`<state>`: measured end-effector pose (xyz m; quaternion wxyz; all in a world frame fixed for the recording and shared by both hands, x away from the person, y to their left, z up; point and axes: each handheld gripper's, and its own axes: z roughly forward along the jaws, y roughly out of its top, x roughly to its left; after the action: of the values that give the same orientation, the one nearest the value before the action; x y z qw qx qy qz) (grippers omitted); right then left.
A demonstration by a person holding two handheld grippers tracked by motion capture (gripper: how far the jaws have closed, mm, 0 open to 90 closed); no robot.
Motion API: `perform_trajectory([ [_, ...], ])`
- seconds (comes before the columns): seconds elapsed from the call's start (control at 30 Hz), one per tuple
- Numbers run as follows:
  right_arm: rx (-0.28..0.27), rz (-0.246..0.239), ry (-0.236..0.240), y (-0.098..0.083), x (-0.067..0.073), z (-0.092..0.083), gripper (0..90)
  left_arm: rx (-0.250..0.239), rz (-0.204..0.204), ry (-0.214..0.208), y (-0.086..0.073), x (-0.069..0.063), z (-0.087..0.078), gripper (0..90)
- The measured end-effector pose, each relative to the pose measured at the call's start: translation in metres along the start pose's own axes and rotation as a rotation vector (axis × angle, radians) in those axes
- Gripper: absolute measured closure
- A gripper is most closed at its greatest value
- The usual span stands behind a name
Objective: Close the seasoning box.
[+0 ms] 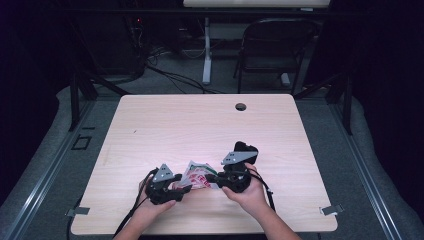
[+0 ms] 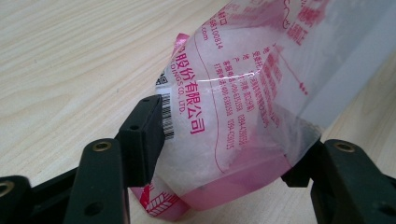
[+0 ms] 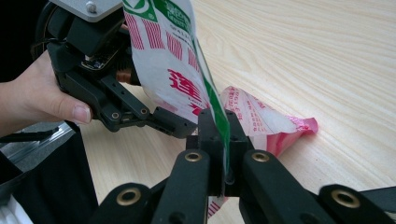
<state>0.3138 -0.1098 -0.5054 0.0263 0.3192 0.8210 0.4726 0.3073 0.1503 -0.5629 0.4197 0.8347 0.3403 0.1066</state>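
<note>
A plastic bag (image 1: pixel 196 175) with red and green print sits between the two tools, low over the tabletop (image 1: pixel 200 125) near the person's edge. The right tool (image 3: pixel 219 140) is clamped tight on the bag's edge. The left tool (image 2: pixel 224 154) has its jaws apart around the bag's other end; they seem to brush the film rather than press it.

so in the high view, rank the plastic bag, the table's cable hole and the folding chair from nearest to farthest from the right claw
1. plastic bag: pinched in the right claw, just to its left.
2. cable hole: up the table, near its far edge.
3. folding chair: on the floor beyond the table.
</note>
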Motion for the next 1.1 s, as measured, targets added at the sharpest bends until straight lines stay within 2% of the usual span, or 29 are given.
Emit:
perform_trajectory([
  [0.13,-0.005,-0.006,-0.001,0.0003,0.0006,-0.0002,90.0,0.004,0.017,0.003,-0.0008,0.0011,0.0023,39.5],
  [0.43,-0.021,-0.018,-0.005,0.0026,0.0009,-0.0007,90.0,0.003,0.012,-0.011,-0.0020,0.0039,0.0052,35.7],
  [0.63,-0.016,-0.042,-0.007,0.0050,0.0025,-0.0032,90.0,0.004,0.019,-0.023,-0.0008,0.0033,0.0030,37.2],
  [0.8,-0.033,-0.044,-0.004,0.0066,0.0041,-0.0054,90.0,0.003,0.033,-0.032,0.0007,0.0009,-0.0003,39.0],
  [0.97,-0.037,-0.052,0.000,0.0067,0.0062,-0.0065,90.0,-0.001,0.005,-0.038,0.0004,0.0020,0.0003,37.3],
  [1.0,-0.038,-0.052,-0.001,0.0066,0.0064,-0.0065,90.0,0.002,0.005,-0.026,0.0005,0.0015,0.0006,36.7],
  [1.1,-0.040,-0.055,0.000,0.0064,0.0074,-0.0068,90.0,0.007,0.000,-0.043,0.0005,0.0031,0.0014,34.3],
])
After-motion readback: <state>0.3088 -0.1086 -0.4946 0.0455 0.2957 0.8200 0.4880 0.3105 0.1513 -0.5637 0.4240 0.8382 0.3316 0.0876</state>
